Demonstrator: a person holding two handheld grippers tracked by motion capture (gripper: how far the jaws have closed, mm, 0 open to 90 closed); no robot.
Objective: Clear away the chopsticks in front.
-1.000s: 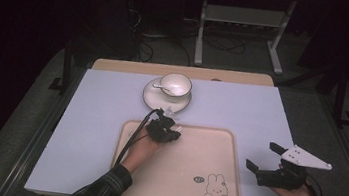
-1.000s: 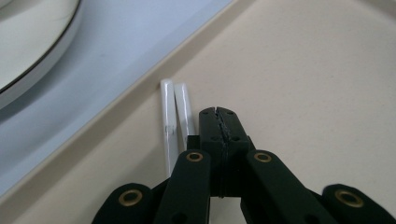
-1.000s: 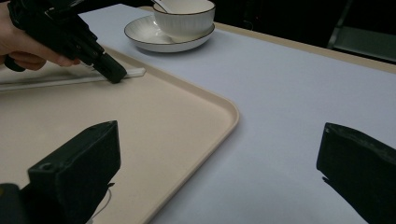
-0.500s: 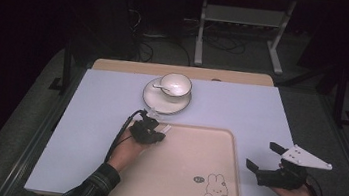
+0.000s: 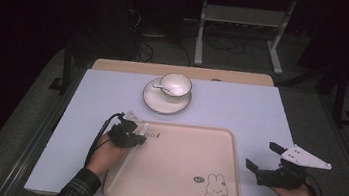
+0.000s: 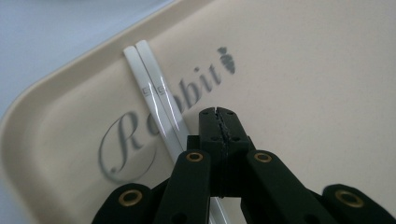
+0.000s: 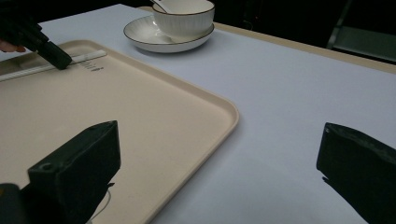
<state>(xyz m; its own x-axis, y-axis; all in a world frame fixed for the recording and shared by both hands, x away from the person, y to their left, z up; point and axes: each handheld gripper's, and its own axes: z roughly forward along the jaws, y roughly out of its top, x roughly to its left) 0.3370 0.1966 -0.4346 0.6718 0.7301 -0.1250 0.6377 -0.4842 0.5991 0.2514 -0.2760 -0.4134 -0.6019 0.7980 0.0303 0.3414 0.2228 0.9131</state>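
Note:
A beige tray (image 5: pixel 180 159) with "Rabbit" lettering lies on the table. A pair of white chopsticks (image 6: pixel 154 88) lies side by side along the tray's left rim, seen from afar as a pale strip (image 7: pixel 28 70). My left gripper (image 5: pixel 130 135) is over that left edge; its jaws (image 6: pixel 217 112) are shut with nothing visible between them, and the tips rest just beside the chopsticks. My right gripper (image 5: pixel 262 155) hovers off the tray's right rim, wide open (image 7: pixel 219 154) and holding nothing.
A white cup (image 5: pixel 175 84) with a spoon (image 5: pixel 162 88) in it stands on a saucer (image 5: pixel 161 104) beyond the tray. A pale cloth (image 5: pixel 242 106) covers the table. A rabbit print (image 5: pixel 214 186) marks the tray's near right corner. A metal stand (image 5: pixel 242 20) is behind the table.
My left gripper has drawn back from near the saucer, moving left and toward the person along the tray's left rim. The right gripper has stayed in place, open.

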